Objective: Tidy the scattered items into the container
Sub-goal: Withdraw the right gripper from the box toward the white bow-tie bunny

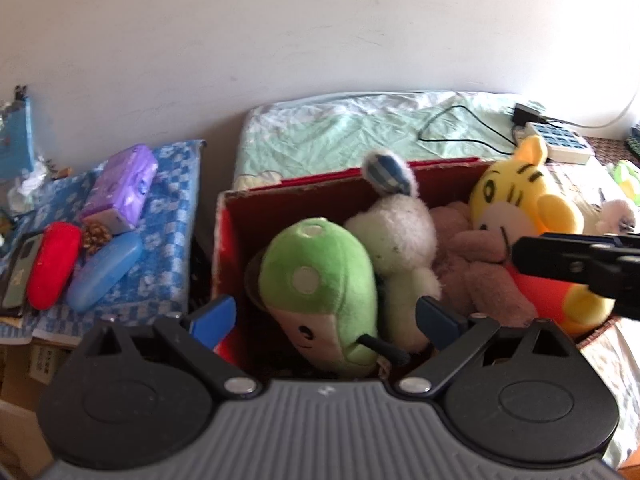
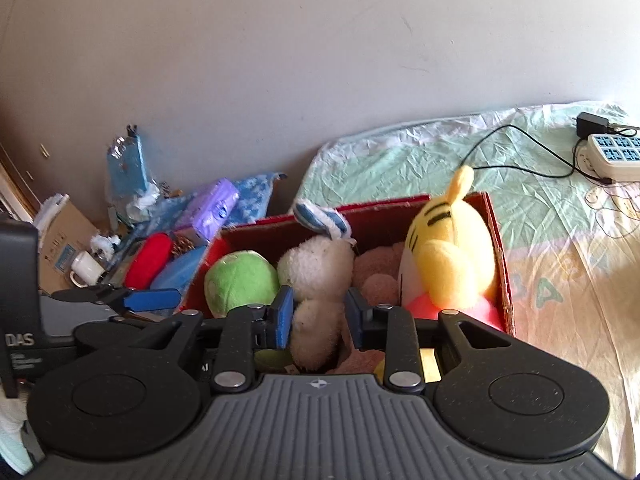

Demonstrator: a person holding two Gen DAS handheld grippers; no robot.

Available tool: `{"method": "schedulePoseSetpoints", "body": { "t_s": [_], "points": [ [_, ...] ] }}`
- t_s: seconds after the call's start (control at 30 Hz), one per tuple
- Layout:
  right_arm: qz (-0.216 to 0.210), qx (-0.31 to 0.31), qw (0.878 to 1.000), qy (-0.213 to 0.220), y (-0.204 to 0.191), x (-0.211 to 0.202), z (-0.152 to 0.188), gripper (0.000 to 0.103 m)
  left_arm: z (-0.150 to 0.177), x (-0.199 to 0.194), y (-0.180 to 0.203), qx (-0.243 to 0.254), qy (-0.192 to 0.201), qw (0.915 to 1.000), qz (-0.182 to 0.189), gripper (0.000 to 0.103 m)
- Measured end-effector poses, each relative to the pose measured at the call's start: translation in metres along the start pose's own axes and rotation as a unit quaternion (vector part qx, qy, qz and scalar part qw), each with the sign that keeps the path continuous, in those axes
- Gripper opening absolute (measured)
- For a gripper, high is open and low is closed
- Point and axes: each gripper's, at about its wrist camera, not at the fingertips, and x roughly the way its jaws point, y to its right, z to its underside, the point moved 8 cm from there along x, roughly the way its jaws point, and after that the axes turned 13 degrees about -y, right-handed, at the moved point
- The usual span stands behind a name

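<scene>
A red cardboard box [image 1: 280, 204] [image 2: 498, 248] stands on the bed and holds several plush toys. A green mushroom plush [image 1: 320, 288] [image 2: 240, 284] lies at its left. A white plush with a striped blue ear [image 1: 400, 240] [image 2: 316, 268] is in the middle, a pink plush [image 1: 476, 264] [image 2: 376, 268] beside it, and a yellow tiger plush [image 1: 516, 204] [image 2: 448, 256] at the right. My left gripper [image 1: 326, 316] is open above the green plush, touching nothing. My right gripper [image 2: 318, 316] has its jaws around the white plush's lower part, partly closed.
A side table at the left carries a purple tissue pack [image 1: 120, 188], a red case [image 1: 54, 268], a blue case [image 1: 104, 270] and a white mug [image 2: 86, 270]. A power strip [image 2: 616, 156] with a black cable [image 2: 516, 148] lies on the green bedsheet [image 1: 340, 132].
</scene>
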Motion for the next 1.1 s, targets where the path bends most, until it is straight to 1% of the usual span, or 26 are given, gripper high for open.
{"method": "schedulePoseSetpoints", "body": {
  "t_s": [0.1,0.23,0.3,0.47,0.6,0.67,0.73,0.83,0.93,1.0,1.1],
  "points": [
    [-0.017,-0.003,1.0,0.005,0.004,-0.005,-0.006,0.031,-0.003,-0.008,-0.002,-0.015,0.007,0.9997,-0.02,0.097],
    [-0.041,-0.015,0.999,0.007,0.012,-0.015,-0.013,0.032,-0.006,-0.017,0.0,-0.034,0.012,0.9973,-0.064,0.097],
    [-0.052,-0.023,0.998,0.007,0.018,-0.022,-0.016,0.032,-0.007,-0.025,0.0,-0.051,0.017,0.9955,-0.079,0.097],
    [-0.07,-0.026,0.997,0.009,0.05,-0.045,-0.019,0.034,-0.008,-0.049,0.008,-0.092,0.028,0.9908,-0.094,0.097],
    [-0.076,-0.021,0.997,0.008,0.083,-0.062,-0.016,0.034,-0.006,-0.064,0.033,-0.099,0.039,0.9892,-0.1,0.097],
    [-0.076,-0.016,0.997,0.005,0.102,-0.068,-0.013,0.034,-0.006,-0.071,0.053,-0.099,0.051,0.9898,-0.089,0.097],
    [-0.07,-0.011,0.997,0.0,0.122,-0.074,-0.008,0.034,-0.006,-0.078,0.081,-0.088,0.067,0.9917,-0.066,0.097],
    [-0.059,0.003,0.998,-0.009,0.154,-0.085,0.001,0.034,-0.007,-0.089,0.132,-0.05,0.096,0.9935,-0.037,0.097],
    [-0.043,0.02,0.999,-0.01,0.189,-0.099,0.009,0.034,-0.009,-0.093,0.186,0.003,0.116,0.9933,-0.003,0.097],
    [-0.031,0.038,0.999,-0.009,0.213,-0.108,0.015,0.035,-0.009,-0.09,0.222,0.036,0.116,0.9923,0.022,0.097],
    [-0.014,0.075,0.997,-0.004,0.249,-0.119,0.021,0.035,-0.011,-0.079,0.269,0.075,0.107,0.99,0.054,0.097]
  ]
}}
